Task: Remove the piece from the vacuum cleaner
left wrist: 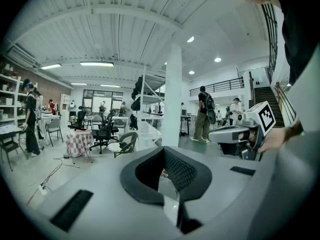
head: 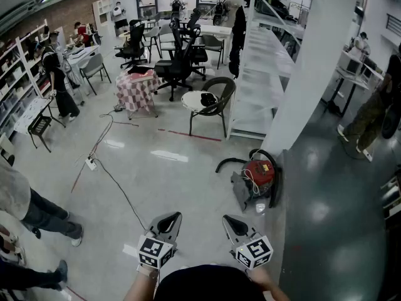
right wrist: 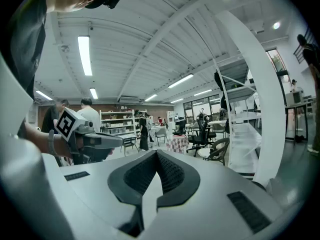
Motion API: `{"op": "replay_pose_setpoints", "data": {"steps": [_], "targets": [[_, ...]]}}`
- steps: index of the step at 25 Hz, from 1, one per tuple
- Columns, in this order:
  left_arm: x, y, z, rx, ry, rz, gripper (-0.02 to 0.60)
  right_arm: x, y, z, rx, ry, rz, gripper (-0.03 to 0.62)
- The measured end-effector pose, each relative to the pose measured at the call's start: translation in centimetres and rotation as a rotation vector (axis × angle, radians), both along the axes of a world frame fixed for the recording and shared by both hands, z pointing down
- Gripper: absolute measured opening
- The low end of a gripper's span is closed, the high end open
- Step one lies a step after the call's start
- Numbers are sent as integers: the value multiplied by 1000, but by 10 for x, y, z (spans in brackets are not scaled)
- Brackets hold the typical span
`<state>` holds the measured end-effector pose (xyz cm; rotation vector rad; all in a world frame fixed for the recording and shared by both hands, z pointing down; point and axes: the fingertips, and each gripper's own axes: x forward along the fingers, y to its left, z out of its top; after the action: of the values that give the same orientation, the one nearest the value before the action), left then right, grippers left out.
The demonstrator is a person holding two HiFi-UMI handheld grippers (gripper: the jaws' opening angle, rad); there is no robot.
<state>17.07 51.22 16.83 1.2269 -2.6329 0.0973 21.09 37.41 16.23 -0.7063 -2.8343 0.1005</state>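
vacuum cleaner (head: 259,171): in the head view it sits on the glossy floor (head: 156,187) at the foot of a broad white column (head: 307,68), where pale flooring meets a darker grey patch. its body is a squat red drum with black trim, a ribbed black hose (head: 233,162) curves out to its left, and a flat grey part lies against its near side. it is well apart from both tools, ahead and to the right. the left gripper (head: 168,221) and right gripper (head: 233,224) sit low in the frame, side by side, each a smooth grey wedge with dark tips and a white cube printed with black squares. further back stand a round-backed chair (head: 210,102) with a pale seat, a table under a checked cloth (head: 138,89) and black office chairs (head: 178,64).

in the left gripper view, the left gripper (left wrist: 165,174) has its black, fine-meshed rubber pads pressed together, with nothing between them. the right gripper (left wrist: 240,134) shows to the side, held in a hand.

in the right gripper view, the right gripper (right wrist: 156,176) likewise has its textured pads meeting at the tips, clamped on nothing. the left gripper (right wrist: 92,141) is alongside, under a ribbed white ceiling with strip lights.
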Motion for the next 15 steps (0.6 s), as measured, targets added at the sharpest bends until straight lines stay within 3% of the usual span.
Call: {"op": "replay_pose_setpoints", "data": {"steps": [6,15], "targets": [[-8,-19,-2,-16,-17,-24,18,-3,-26,-2,-20,-5,-17,28],[-1,-32,12,-46,38,-55,18,12,-67,17,-83,47,32,28]]}}
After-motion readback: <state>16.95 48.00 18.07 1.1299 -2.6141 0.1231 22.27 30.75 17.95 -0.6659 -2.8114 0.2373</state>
